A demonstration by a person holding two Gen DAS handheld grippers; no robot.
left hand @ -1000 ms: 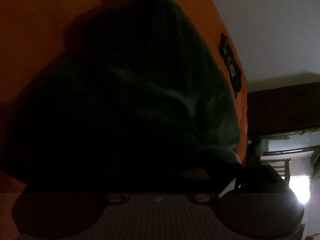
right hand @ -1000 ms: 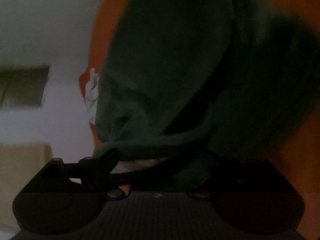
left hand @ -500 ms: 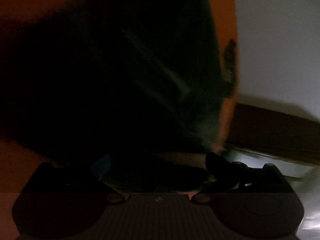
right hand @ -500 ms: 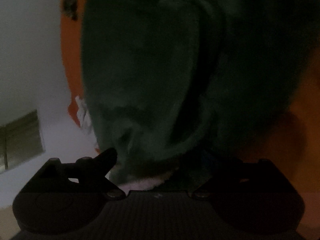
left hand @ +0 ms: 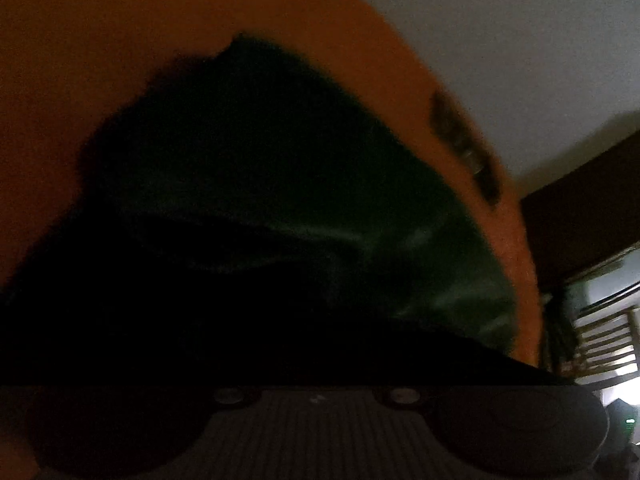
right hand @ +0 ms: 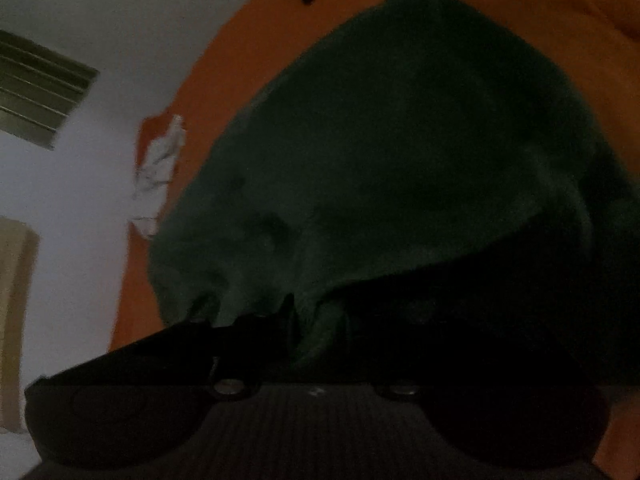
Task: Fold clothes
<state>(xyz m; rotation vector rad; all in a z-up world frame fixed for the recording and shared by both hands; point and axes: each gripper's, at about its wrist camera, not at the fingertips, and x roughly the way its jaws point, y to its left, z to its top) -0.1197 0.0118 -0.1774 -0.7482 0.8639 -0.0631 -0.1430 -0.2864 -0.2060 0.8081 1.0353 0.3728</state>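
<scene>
Left wrist view: dark green garment [left hand: 304, 184] spread on orange bedsheet [left hand: 100, 60], near hem raised to lens; left gripper [left hand: 320, 360] lost in shadow, jaws closing, pinch on cloth not discernible. Small dark patterned item [left hand: 464, 144] on sheet beyond garment; white wall [left hand: 500, 32] behind.

Right wrist view: same garment bunched and lifted over sheet; right gripper [right hand: 316, 328] closing, fingers [right hand: 280, 320] pinching a fold of green cloth. White crumpled cloth [right hand: 160, 168] at sheet's edge, apart from garment.
</scene>
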